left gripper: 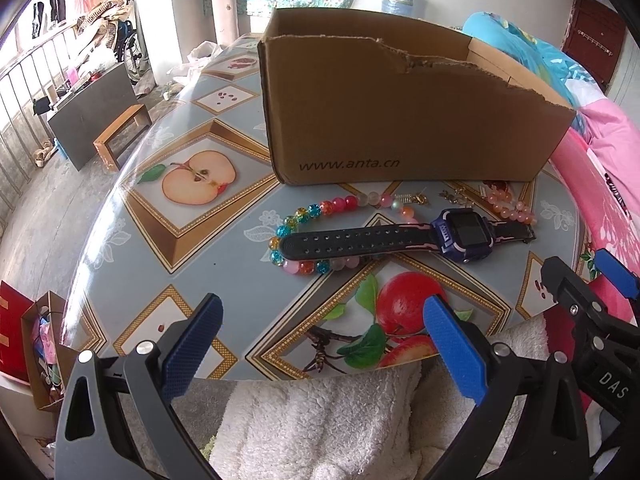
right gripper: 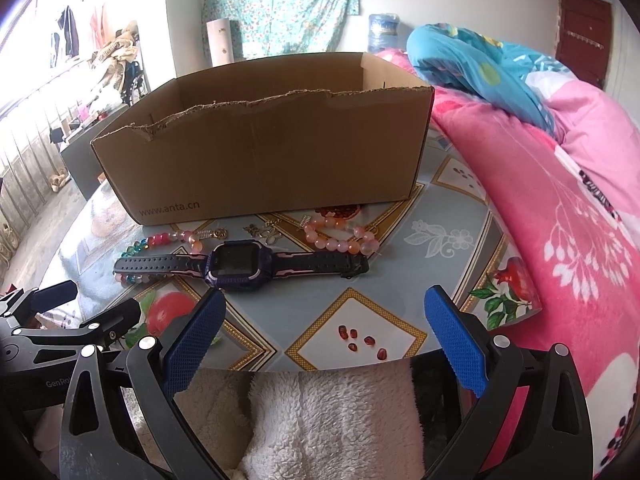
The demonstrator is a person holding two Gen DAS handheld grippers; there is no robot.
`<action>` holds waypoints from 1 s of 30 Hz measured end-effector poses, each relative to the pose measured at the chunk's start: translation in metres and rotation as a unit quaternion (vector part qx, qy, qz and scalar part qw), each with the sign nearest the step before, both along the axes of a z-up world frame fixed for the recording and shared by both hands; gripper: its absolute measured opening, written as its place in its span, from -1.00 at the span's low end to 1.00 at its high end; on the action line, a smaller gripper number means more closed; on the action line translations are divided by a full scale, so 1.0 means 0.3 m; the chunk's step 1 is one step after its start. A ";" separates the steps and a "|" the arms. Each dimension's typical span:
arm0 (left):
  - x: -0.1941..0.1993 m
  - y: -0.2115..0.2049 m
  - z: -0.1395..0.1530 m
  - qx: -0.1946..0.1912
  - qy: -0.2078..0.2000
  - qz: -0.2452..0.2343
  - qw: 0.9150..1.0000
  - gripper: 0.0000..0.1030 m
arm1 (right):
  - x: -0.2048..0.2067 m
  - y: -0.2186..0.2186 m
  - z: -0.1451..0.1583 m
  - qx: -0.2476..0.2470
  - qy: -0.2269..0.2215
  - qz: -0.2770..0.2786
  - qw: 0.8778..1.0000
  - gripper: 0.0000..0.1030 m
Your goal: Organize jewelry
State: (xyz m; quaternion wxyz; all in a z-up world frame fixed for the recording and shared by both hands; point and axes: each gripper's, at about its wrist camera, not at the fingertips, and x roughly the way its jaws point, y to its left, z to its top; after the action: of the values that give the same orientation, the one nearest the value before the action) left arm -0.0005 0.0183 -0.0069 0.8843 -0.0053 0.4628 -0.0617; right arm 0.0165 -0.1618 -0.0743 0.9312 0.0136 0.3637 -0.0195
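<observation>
A dark watch [left gripper: 404, 238] [right gripper: 240, 266] with a purple case lies flat on the table in front of an open cardboard box [left gripper: 400, 120] [right gripper: 264, 152]. Under its strap lies a multicoloured bead bracelet [left gripper: 316, 216] [right gripper: 160, 242]. A pink-orange bead bracelet [left gripper: 510, 206] [right gripper: 340, 238] and small gold earrings [left gripper: 452, 196] [right gripper: 262, 232] lie close to the box. My left gripper [left gripper: 322, 340] is open near the table's front edge, nothing between its blue pads. My right gripper [right gripper: 326, 334] is open too, just short of the watch.
The round table [left gripper: 120, 216] [right gripper: 452, 240] has a fruit-print cover. A pink quilt [right gripper: 560, 208] [left gripper: 608, 184] presses against its right side. White fleece [left gripper: 320, 420] [right gripper: 332, 412] sits below the front edge. A small bench [left gripper: 120, 132] and floor clutter lie left.
</observation>
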 end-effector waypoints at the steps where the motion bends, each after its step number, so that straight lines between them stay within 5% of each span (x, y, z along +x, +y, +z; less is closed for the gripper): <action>1: -0.005 0.014 0.004 -0.013 -0.013 -0.005 1.000 0.91 | 0.003 0.001 0.004 0.000 -0.004 0.000 1.000 0.84; 6: -0.018 0.079 0.022 -0.056 -0.065 -0.024 0.996 0.89 | 0.031 0.009 0.023 0.019 -0.017 0.016 1.000 0.77; 10: -0.007 0.083 0.042 -0.076 -0.084 -0.066 0.991 0.54 | 0.061 0.042 0.035 0.031 -0.024 0.046 0.998 0.56; 16: 0.059 0.088 0.015 -0.107 -0.050 -0.086 0.989 0.20 | 0.121 0.109 0.002 0.040 0.001 0.092 0.995 0.17; 24: 0.118 0.105 -0.032 -0.122 -0.008 -0.080 0.989 0.19 | 0.165 0.148 -0.066 0.046 0.041 0.111 0.992 -0.08; 30: 0.123 0.107 -0.034 -0.139 -0.002 -0.081 0.987 0.19 | 0.169 0.159 -0.081 0.045 0.042 0.108 0.992 -0.09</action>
State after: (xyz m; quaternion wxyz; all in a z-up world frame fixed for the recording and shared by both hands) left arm 0.0364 0.0503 -0.0169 0.8681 -0.0901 0.4468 -0.1967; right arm 0.0672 -0.1142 -0.0985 0.9101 0.0150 0.4025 0.0970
